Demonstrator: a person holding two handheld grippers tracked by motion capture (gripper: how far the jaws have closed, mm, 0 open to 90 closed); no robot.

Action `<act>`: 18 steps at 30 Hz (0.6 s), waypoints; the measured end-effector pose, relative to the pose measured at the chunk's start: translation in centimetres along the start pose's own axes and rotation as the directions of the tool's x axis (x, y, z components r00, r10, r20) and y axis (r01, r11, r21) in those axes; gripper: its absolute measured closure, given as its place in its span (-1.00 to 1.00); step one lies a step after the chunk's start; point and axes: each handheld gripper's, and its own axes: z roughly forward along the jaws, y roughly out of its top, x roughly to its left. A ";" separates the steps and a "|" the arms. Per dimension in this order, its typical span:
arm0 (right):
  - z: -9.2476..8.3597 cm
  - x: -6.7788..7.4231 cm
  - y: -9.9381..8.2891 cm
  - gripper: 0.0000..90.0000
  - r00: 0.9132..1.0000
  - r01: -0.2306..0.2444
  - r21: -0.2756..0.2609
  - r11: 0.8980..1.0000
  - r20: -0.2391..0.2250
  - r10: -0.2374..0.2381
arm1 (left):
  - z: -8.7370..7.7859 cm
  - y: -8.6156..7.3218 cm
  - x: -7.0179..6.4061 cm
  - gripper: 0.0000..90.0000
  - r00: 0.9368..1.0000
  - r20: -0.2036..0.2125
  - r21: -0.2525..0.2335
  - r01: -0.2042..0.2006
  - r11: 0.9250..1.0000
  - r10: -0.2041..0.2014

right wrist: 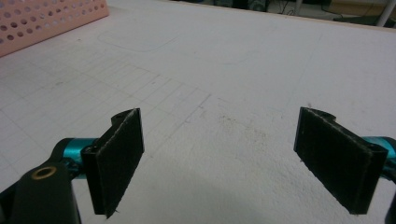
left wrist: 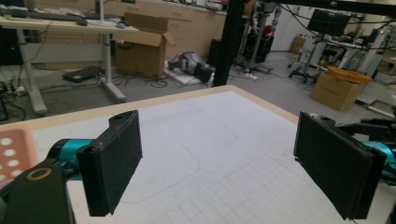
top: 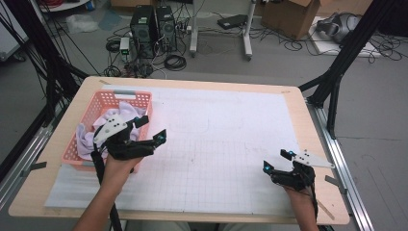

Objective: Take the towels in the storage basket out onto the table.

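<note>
Your left gripper (top: 153, 128) sits at the left of the high view with its jaws spread wide and nothing between them, hanging just at the right-hand edge of the pink basket (top: 96, 107). The white cloth (top: 126, 111) lies bundled inside that basket, left of centre in the frame, part of it under the gripper's body; I judge this cloth to be what you are working on, since it is the one loose thing near either tool. No jaw touches it as far as the high view shows.

In the left gripper view the two black pads (left wrist: 115, 163) stand far apart and look out over the bare white mat (left wrist: 205, 140), with a corner of the basket (left wrist: 14, 154) at the left edge, so the tool points away from the cloth rather than into it.

Your right gripper (top: 278, 161) is at the lower right of the high view, well apart from the basket, also released and holding nothing. Its own view shows open pads (right wrist: 117, 158) over the gridded mat (right wrist: 224, 84) and the basket wall (right wrist: 42, 21) in the upper left corner.

By my reading the work is at one end or the other (which end, the pictures cannot settle). All the cloth is in the basket, none on the mat, and neither tool has a grip. If the cloth is to come out, everything is left to do.
</note>
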 end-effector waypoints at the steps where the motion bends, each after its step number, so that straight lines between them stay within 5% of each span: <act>1: 0.0 0.0 0.0 -0.67 1.000 0.001 0.001 1.000 0.000 -0.001 | -0.2 0.1 0.4 -0.65 1.000 -0.005 0.005 0.000 1.000 0.000; 11: 0.0 0.0 0.0 -0.67 1.000 -0.007 0.007 1.000 -0.004 0.007 | -1.8 0.6 3.7 -0.65 0.996 -0.087 0.026 0.012 1.000 -0.010; 18: 0.2 0.0 -0.1 -0.67 1.000 -0.006 0.010 1.000 -0.006 0.006 | -2.7 0.8 7.3 -0.62 0.986 -0.164 0.069 0.026 0.997 -0.015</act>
